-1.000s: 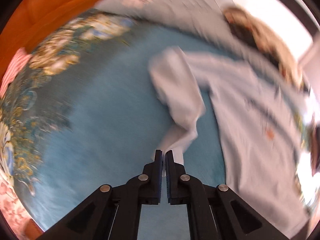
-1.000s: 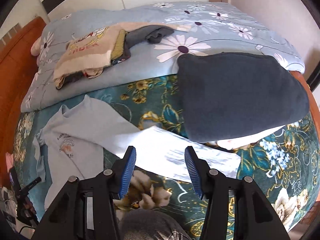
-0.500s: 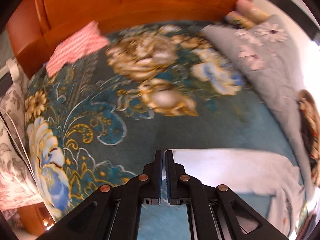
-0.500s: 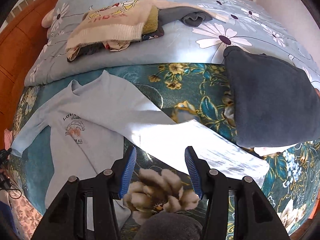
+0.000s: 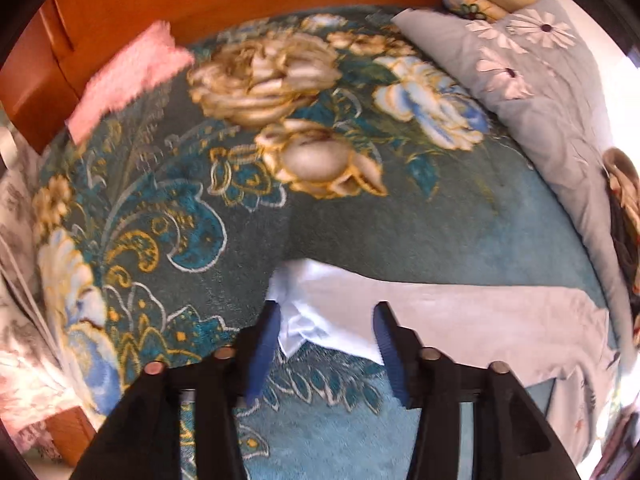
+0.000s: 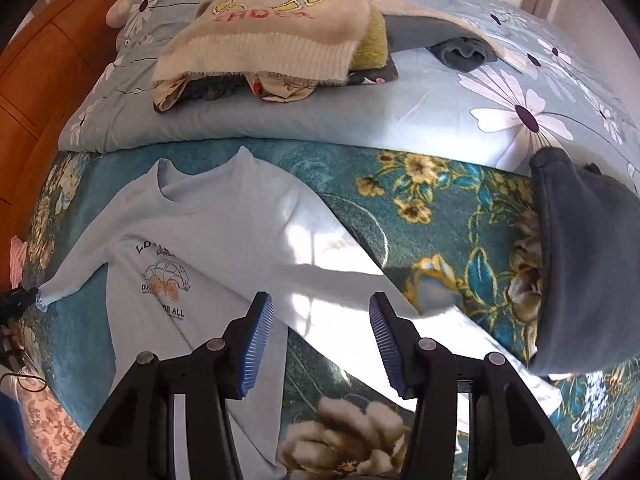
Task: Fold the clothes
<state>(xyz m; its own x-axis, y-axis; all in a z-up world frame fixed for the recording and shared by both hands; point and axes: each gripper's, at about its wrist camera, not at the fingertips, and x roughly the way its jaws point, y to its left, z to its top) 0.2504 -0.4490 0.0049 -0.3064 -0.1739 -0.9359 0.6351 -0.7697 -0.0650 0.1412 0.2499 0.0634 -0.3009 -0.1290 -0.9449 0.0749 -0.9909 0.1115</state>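
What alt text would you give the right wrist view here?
A pale blue long-sleeved shirt with a car print lies spread face up on a teal floral blanket, the open right gripper hovering above its sleeve. Behind, a pile of clothes sits on a daisy-print duvet.

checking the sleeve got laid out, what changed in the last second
The left gripper, shut on the light blue shirt's sleeve cuff a second ago, pulled the sleeve out straight across the floral blanket; its jaws have just been opening, and the cuff lies loose between them. The right gripper moved in over the other sleeve. It stayed open and empty; the clothes pile is unmoved.
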